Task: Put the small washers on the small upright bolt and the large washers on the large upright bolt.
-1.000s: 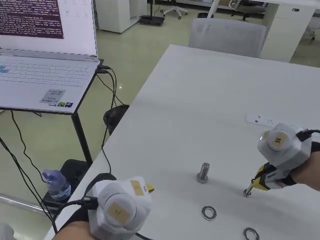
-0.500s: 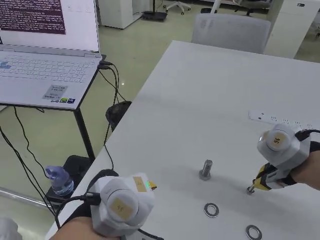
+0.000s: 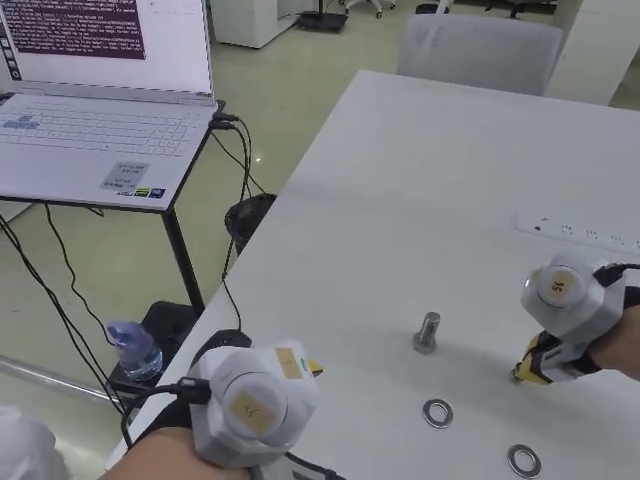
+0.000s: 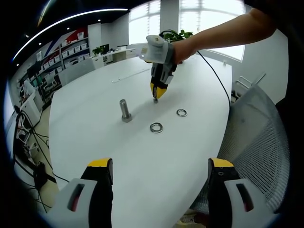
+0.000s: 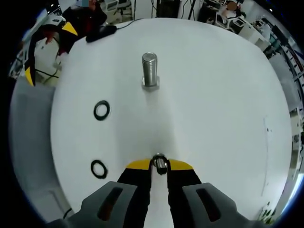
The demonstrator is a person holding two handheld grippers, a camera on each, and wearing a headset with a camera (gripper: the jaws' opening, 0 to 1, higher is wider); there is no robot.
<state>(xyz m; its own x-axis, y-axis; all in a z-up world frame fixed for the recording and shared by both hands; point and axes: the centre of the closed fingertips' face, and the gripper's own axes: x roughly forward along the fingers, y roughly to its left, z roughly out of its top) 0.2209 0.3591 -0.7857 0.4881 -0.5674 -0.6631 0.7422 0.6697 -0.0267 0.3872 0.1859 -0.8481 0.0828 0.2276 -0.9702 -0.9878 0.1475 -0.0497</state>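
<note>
Since the left tongs [image 4: 160,164] hang nearest the person with their yellow-tipped jaws spread wide and nothing between them, they are free for a pick. Just beyond, two flat silver metal ring washers lie on the white smooth surface [image 3: 400,200], the nearer washer [image 3: 523,460] toward the right and the farther washer [image 3: 437,412] a little inward; neither is on a bolt. Past them the right tongs [image 5: 159,166] are closed nearly all the way on the small silver upright bolt [image 5: 159,164], which stands on the surface between the jaw tips. Farther on, apart from everything, stands the large silver hex-headed upright bolt [image 3: 427,332], bare of washers. A long white power strip [image 3: 580,232] lies beyond it.

My judgement is that the main risk sits at the small bolt: a crooked release or a sideways tug could knock it over, given so narrow a footing. The washers look alike in width, so one might go to the wrong bolt, and lying flat on the slick surface they may skid away under a jaw
</note>
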